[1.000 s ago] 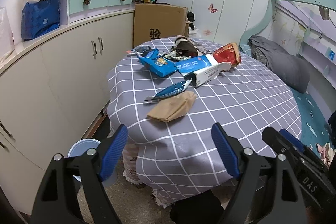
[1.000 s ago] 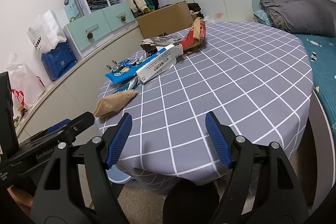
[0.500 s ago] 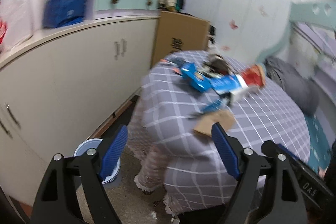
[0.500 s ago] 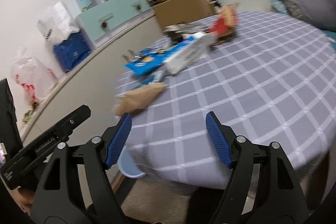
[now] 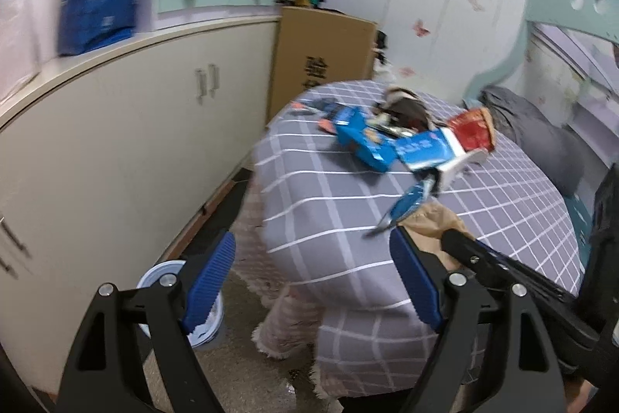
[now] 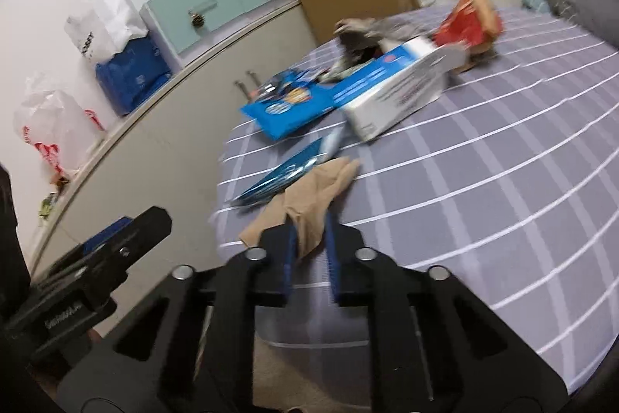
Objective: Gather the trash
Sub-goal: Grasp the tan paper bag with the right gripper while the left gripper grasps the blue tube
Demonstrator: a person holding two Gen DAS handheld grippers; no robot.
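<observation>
- right tongs (image 6: 309, 246) pinched onto the near end of the tan wrapper (image 6: 309, 204) — it's sitting at the near left edge of the counter (image 6: 483, 180)
- left tongs (image 5: 313, 281) spread wide, holding nothing, out over the floor
- blue foil packet (image 6: 286, 173) touching the wrapper's far left side
- farther back: blue pouch (image 6: 290, 105), white-and-blue box (image 6: 394, 91), red bag (image 6: 468, 22)
- pale blue bin (image 5: 174, 297) down on the floor, left of the counter
</observation>
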